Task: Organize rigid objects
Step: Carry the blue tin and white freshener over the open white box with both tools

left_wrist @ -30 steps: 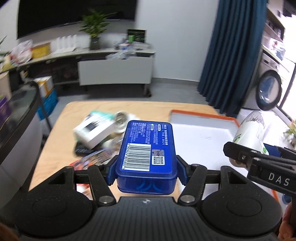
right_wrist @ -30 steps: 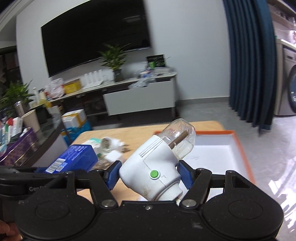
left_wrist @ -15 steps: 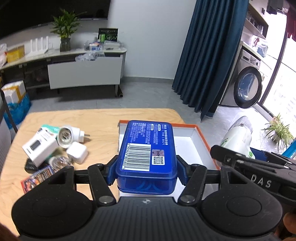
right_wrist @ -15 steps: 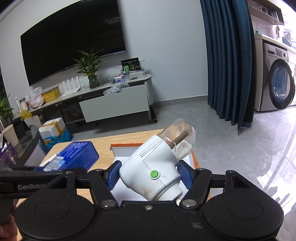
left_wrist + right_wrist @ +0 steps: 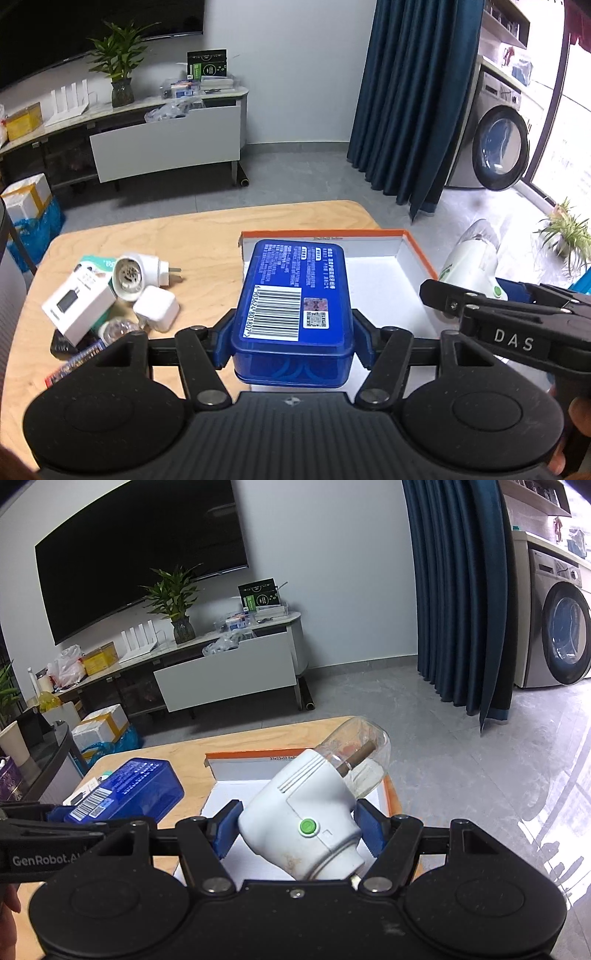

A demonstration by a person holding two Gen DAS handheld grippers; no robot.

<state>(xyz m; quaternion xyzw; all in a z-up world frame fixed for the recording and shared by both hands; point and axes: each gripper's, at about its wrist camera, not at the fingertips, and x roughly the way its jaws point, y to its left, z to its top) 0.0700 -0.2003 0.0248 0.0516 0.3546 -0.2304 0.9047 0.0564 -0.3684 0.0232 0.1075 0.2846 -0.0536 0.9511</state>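
- left gripper (image 5: 291, 345) clamped on the blue plastic case (image 5: 293, 299), barcode up — hovering over the orange-rimmed tray (image 5: 413, 251)
- right gripper (image 5: 295, 830) clamped on the white plug-in lamp (image 5: 306, 816), probably tray-bound too
- leftover adapters (image 5: 155, 308) wait on the bench (image 5: 207, 240)

We can read "DAS" in white caps on the black arm of the right gripper (image 5: 513, 339), seen from the left wrist cam. From the right wrist cam, "GenRobot.A" shows on the left gripper (image 5: 44, 860), the rest cut off. The blue box (image 5: 291, 295) carries a white barcode label w/ digits approx. "6 903624 801807", plus a small QR code beside it; its Chinese print is too small for us to read. Tiny print on the tray rim (image 5: 284, 757) is illegible.
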